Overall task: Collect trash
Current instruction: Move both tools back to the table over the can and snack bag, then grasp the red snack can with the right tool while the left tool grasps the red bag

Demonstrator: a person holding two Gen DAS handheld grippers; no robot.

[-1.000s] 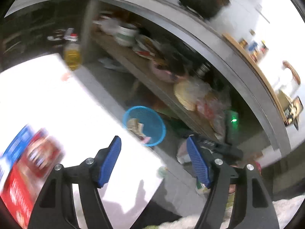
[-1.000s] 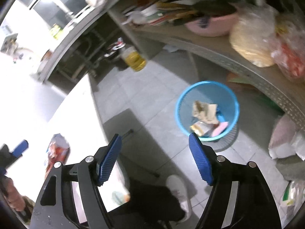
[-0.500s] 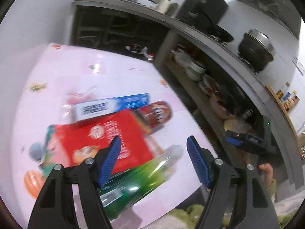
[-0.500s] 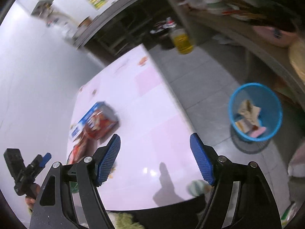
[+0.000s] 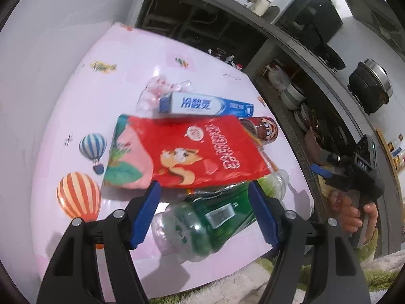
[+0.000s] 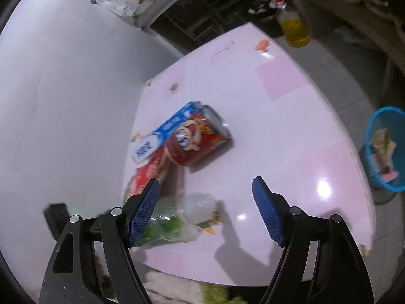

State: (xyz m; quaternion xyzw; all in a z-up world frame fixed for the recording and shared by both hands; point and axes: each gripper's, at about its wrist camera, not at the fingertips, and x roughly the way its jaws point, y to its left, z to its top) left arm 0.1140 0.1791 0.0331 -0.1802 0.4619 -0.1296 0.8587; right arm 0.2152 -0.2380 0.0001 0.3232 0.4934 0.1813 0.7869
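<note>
Left hand-held gripper [image 5: 203, 212] hangs over the near edge of the surface [image 5: 121, 58] with its blue pads wide apart and nothing clamped; a green plastic bottle [image 5: 215, 217] lies on its side under the gap, the pads clear of it. The right hand-held gripper [image 6: 206, 211] is likewise spread wide and empty, above bare pink surface [image 6: 291, 131] near the near edge.

That surface is a glossy pink top printed with hot-air balloons and small planes, its left edge against a pale wall [image 5: 50, 25]. The trash sits in one heap toward the near left part: a red snack bag [image 5: 197, 149] overlapping the bottle's far end, a blue and white toothpaste box [image 5: 205, 105] along the bag's far side, a red can [image 5: 263, 128] on its side at the bag's right end, and crumpled clear plastic [image 5: 157, 90] behind the box. The far half and the whole right side of the surface are bare.

Beyond the right edge is grey tiled floor [image 6: 329, 58], and on it a blue mesh waste basket [image 6: 384, 152] with paper scraps inside, well apart from the heap. A yellow oil bottle [image 6: 295, 27] stands on the floor past the far right corner. A long grey counter [image 5: 316, 50] with cluttered shelves beneath runs along the far and right side of the room, leaving a floor aisle between it and the surface.
</note>
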